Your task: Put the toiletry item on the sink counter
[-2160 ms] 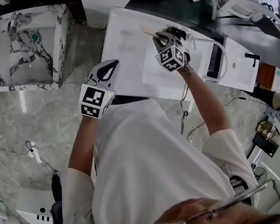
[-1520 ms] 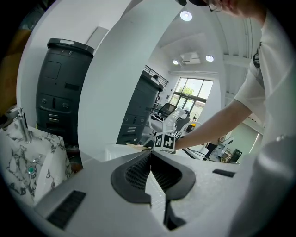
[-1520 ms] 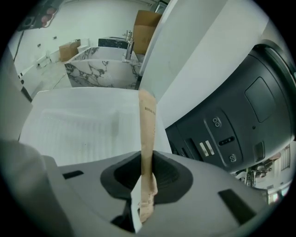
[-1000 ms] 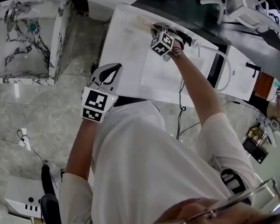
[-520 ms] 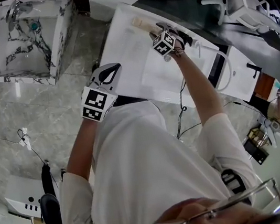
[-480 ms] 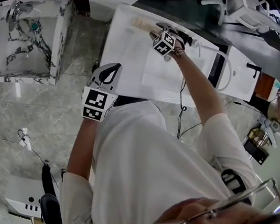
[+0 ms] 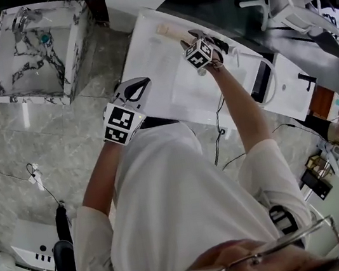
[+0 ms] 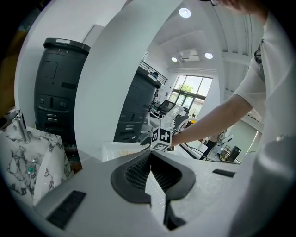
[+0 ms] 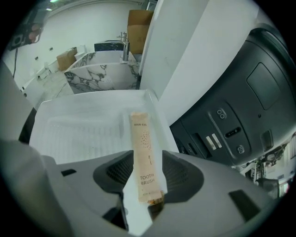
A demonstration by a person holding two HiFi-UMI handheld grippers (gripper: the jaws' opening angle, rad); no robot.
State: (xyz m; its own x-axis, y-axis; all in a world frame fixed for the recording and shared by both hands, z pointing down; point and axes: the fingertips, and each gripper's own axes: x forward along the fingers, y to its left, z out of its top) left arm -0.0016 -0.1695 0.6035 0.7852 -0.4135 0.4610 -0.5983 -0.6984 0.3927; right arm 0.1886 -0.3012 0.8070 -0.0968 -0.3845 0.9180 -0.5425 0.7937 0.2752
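1. The bench (image 9: 78, 134) carries the toothbrush packet (image 9: 146, 157), lying flat by its far edge
2. Your right tool (image 9: 148, 183) has just opened: its jaws stand clear either side of the packet, so the placing looks done
3. Your left tool (image 8: 150, 173) is closed and empty

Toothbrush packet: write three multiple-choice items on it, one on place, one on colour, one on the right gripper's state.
1. Where does the toothbrush packet lie? A in a drawer; B on the white counter; C in a cup.
2. Its colour? A blue; B black; C tan.
3. The right gripper's jaws? A pressed on the packet; B apart; C shut, empty.
Key: B, it lies flat on the white surface; C, the wrapper is tan; B, the jaws, just opening, stand clear on either side of the packet.
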